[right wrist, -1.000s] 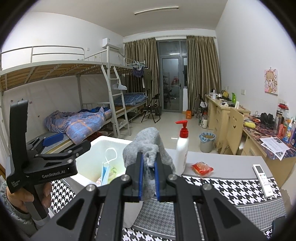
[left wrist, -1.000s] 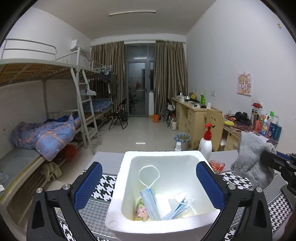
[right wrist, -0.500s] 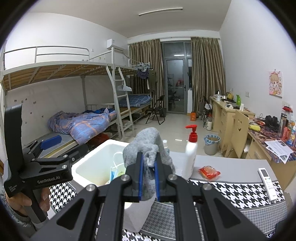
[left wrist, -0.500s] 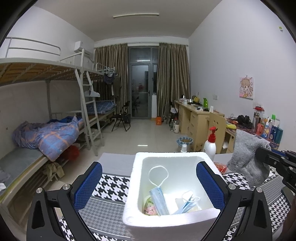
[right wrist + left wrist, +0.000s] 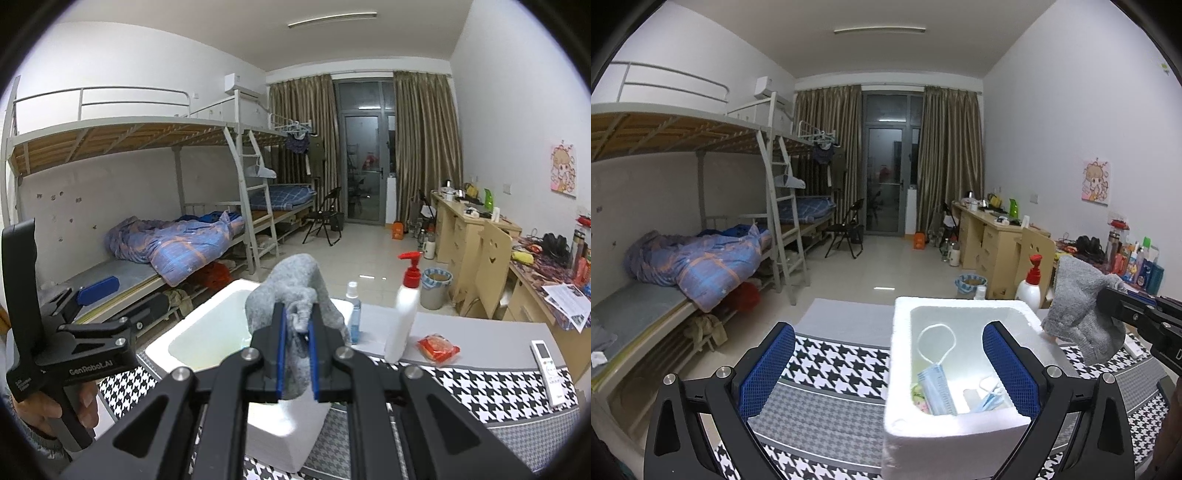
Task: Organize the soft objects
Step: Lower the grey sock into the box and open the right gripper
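The right hand-held gripper [image 5: 295, 354] pinched a grey knitted cloth [image 5: 295, 295] between its blue pads, the cloth bunched above the fingertips and hanging just past the right rim of the white foam box [image 5: 960, 432] — near it, not inside. The left hand-held gripper [image 5: 886, 369] stood spread wide and empty, its right pad in front of the box, its left pad beside it. Inside the box lay blue face masks [image 5: 936, 387]. The box sat on a houndstooth-covered desk [image 5: 831, 369]; a red-capped pump bottle [image 5: 402, 314] stood behind the box.
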Available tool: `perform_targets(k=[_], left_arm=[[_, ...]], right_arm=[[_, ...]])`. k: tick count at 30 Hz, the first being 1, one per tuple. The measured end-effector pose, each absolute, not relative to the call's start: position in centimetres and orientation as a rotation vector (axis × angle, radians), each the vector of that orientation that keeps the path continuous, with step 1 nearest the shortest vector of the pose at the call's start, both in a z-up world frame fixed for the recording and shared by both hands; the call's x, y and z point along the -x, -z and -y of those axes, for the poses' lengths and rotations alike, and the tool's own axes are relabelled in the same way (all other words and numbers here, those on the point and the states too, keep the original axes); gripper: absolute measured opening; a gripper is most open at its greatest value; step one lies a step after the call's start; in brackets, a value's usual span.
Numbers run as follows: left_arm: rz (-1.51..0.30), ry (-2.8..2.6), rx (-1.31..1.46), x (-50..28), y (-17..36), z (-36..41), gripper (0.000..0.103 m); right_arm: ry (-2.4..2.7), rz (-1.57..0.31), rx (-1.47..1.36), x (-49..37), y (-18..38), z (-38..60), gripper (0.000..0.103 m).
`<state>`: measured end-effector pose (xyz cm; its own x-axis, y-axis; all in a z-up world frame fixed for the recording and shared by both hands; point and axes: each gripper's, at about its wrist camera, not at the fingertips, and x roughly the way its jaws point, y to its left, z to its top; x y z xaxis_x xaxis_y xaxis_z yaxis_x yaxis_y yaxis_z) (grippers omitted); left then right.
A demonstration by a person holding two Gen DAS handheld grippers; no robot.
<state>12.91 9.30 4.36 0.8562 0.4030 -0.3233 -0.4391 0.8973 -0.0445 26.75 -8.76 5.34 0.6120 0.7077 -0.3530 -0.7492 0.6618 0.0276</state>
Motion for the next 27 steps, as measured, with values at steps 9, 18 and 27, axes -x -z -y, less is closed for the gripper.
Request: perform_targets(k=[9, 18, 27], left_arm=[[-0.301, -0.489, 0.128, -11.5, -4.2, -10.5, 0.102], [-0.301, -0.519, 0.138, -10.7, -3.8, -11.3, 0.102], [-0.311, -0.534, 0.152, -10.6, -3.4, -12.0, 0.102]], right_arm=[[-0.884, -0.374, 0.160, -26.3, -5.1, 6.5, 0.014], [-0.910, -0.409, 0.166, -26.7, -4.7, 5.1, 0.014], [-0.881, -0.467, 0.146, -27.9, -4.0, 4.6, 0.057]])
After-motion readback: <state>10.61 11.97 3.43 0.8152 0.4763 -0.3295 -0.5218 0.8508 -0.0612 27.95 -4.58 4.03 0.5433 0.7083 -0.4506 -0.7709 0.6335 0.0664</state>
